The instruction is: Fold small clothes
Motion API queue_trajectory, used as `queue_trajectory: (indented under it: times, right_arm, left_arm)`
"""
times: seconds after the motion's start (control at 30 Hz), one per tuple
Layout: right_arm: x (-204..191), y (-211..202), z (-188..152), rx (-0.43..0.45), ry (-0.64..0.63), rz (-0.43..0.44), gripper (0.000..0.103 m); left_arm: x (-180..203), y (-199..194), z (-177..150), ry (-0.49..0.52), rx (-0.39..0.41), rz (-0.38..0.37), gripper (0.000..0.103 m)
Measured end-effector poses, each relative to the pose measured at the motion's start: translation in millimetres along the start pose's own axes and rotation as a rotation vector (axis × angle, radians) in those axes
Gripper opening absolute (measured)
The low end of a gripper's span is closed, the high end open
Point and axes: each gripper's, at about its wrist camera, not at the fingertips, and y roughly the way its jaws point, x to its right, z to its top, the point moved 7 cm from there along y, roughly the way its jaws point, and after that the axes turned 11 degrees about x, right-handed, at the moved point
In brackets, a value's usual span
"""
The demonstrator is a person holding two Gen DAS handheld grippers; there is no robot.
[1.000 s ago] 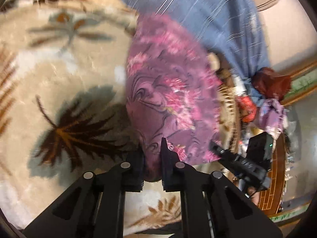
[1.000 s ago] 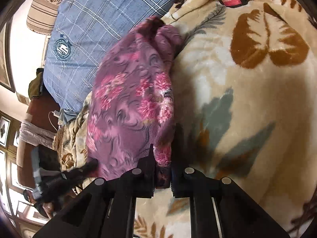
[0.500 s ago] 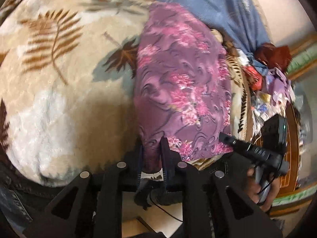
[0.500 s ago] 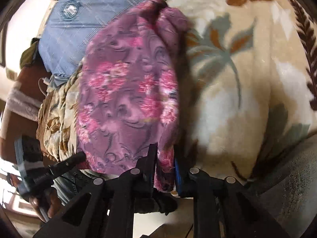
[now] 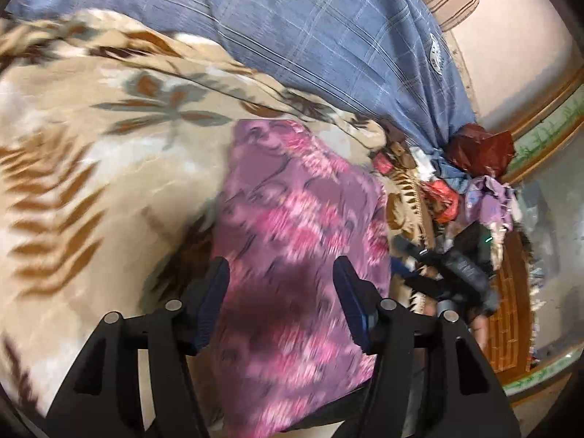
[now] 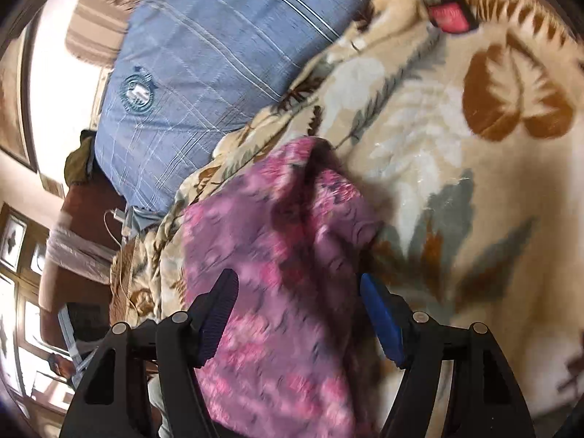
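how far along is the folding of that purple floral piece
Looks done: the purple floral garment lies as a narrow folded strip on the leaf-print blanket. In hand: nothing gripped; the left claw and right claw are both opening, cloth between the jaws but pads off it. Left: probably another fold across, though blur hides the near edge.

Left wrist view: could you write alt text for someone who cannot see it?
A purple floral garment lies folded on a beige leaf-patterned blanket, its near end between the opening jaws of the left gripper, whose pads stand clear of the cloth. A blue checked pillow lies behind, and the right gripper shows blurred at the right.
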Motion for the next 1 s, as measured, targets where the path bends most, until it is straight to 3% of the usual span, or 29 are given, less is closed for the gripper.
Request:
queue_trajectory:
  times: [0.07,0.13,0.2,0.23,0.27,0.3,0.4,0.53,0.57,0.63,0.7,0.87,1.0]
  right_arm:
    - [7,6,-9,-0.013,0.012,0.013,0.072]
    - [8,10,-22,-0.074,0.022,0.094,0.072]
    - [14,20,-26,-0.101,0.013,0.070,0.067]
    - [16,23,-26,-0.108,0.015,0.070,0.061]
    - [16,26,-25,-0.110,0.027,0.081,0.038]
    - [15,30,-25,-0.124,0.042,0.096,0.025]
    - [11,38,-30,-0.152,0.013,0.088,0.024]
    - [10,43,-34,-0.175,0.005,0.076,0.033]
    - [11,45,-34,-0.181,0.028,0.087,0.033]
    - [13,41,-40,-0.219,0.053,0.124,0.032]
    - [16,39,-46,-0.227,0.072,0.141,0.018]
    - [-9,11,-46,-0.161,0.001,0.192,0.014]
    - [-58,-17,-50,-0.107,-0.076,0.267,0.014]
  left_arm:
    - [-6,16,3,-0.030,-0.020,-0.011,0.061]
    - [-11,31,2,-0.031,-0.043,-0.004,0.063]
    - [-20,45,0,-0.048,-0.057,0.003,0.064]
    - [-22,47,-1,-0.058,-0.057,-0.008,0.064]
    - [-24,48,-3,-0.070,-0.060,-0.016,0.064]
    - [-24,46,-4,-0.075,-0.066,-0.018,0.064]
    - [-20,34,-7,-0.086,-0.055,-0.029,0.064]
    - [-34,48,-13,-0.097,-0.066,0.065,0.070]
    - [-37,54,-16,-0.112,-0.069,0.052,0.068]
    - [-35,51,-16,-0.126,-0.058,0.040,0.049]
    - [-29,42,-17,-0.130,-0.053,0.035,0.029]
    - [0,-15,-13,-0.121,0.049,-0.066,0.025]
    - [12,-75,-1,-0.124,0.148,-0.130,0.025]
